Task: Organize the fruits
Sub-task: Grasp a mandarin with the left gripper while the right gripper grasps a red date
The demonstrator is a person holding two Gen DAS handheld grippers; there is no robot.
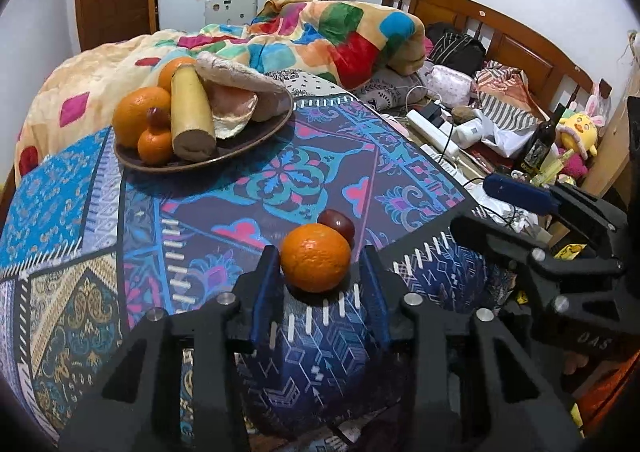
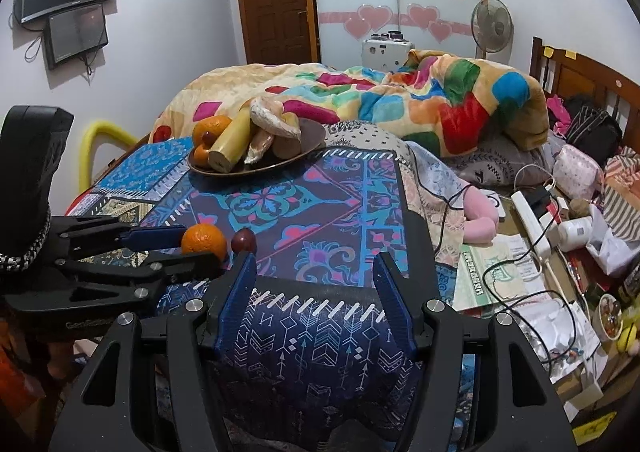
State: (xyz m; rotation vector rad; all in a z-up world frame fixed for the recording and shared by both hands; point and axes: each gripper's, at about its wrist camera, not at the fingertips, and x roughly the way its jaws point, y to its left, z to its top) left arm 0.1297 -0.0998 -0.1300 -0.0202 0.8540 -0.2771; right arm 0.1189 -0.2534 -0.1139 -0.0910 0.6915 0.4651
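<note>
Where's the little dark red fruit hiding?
The little dark red fruit sits on the patterned cloth just behind the loose orange, which lies between the open left gripper fingers.

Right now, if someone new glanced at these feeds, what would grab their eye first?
Probably the orange sitting between the open fingers of the left tool, with a dark red fruit just behind it on the patterned cloth. Next, the brown plate farther back, piled with oranges, a banana and bread. The right tool is open and empty.
</note>
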